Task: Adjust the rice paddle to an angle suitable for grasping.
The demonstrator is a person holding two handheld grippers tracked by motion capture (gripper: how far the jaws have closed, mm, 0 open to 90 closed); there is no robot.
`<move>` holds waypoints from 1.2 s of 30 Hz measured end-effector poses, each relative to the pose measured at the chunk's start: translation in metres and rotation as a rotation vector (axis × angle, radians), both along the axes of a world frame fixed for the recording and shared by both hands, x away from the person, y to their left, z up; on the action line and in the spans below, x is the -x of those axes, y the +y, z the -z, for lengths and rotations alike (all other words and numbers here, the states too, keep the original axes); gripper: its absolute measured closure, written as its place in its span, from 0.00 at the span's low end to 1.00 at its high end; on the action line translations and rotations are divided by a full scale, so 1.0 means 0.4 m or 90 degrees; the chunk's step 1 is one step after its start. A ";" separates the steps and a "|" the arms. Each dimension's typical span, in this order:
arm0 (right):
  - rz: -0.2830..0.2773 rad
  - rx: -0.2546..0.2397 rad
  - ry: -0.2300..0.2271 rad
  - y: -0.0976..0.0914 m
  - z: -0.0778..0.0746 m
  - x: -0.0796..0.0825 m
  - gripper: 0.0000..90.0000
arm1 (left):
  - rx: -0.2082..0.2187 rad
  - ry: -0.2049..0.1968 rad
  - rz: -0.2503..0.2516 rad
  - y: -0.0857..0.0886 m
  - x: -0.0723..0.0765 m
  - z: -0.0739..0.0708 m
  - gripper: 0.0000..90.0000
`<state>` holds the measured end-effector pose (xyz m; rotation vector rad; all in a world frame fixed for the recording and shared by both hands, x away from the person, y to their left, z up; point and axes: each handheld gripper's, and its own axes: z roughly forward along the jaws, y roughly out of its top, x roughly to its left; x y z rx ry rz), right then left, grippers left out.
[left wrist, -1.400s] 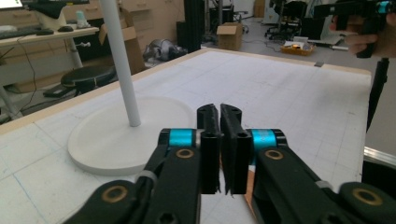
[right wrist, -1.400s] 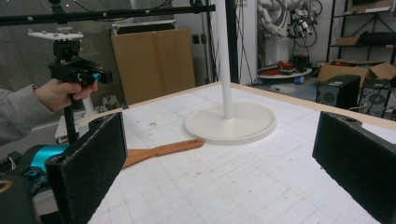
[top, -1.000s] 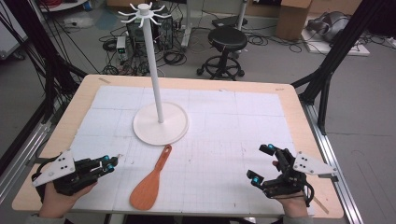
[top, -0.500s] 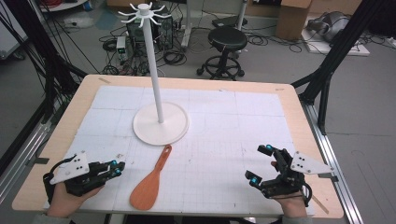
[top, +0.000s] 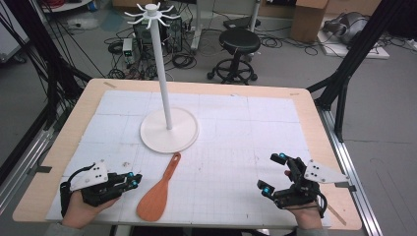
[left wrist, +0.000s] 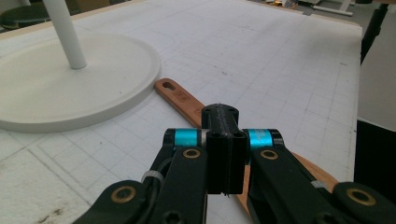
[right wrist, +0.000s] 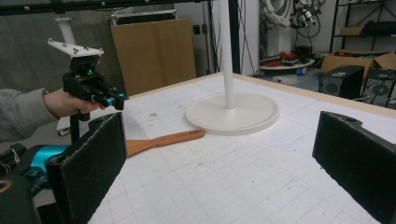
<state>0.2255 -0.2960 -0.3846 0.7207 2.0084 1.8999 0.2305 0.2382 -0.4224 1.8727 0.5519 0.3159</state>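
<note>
Your left tongs [top: 132, 181] sit low at the near left of the worktop [top: 236, 147], clenched on nothing, tips aimed at the spatula [top: 157, 191]. That reads as lining up on it before you open, so you will need to spread the jaws first. The spatula lies flat just beside them, blade toward you, its handle end with the hanging hole touching or almost touching the base of the white stand [top: 168, 129]; the hole suggests it is meant for a hook up top. Your right tongs [top: 273, 173] wait at the near right, released and wide, well apart from the spatula, probably kept clear.
</note>
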 end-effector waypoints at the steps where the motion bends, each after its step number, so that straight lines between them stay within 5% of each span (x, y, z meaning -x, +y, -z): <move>1: 0.000 0.000 0.000 0.000 0.000 0.000 0.02 | 0.000 0.001 0.003 -0.004 0.000 0.001 0.99; 13: 0.003 0.000 0.003 -0.002 0.002 -0.001 0.02 | -0.012 0.014 0.037 -0.066 0.003 0.010 0.99; 36: 0.006 0.002 0.012 -0.008 0.008 0.008 0.02 | -0.080 0.059 0.092 -0.156 -0.013 0.041 0.99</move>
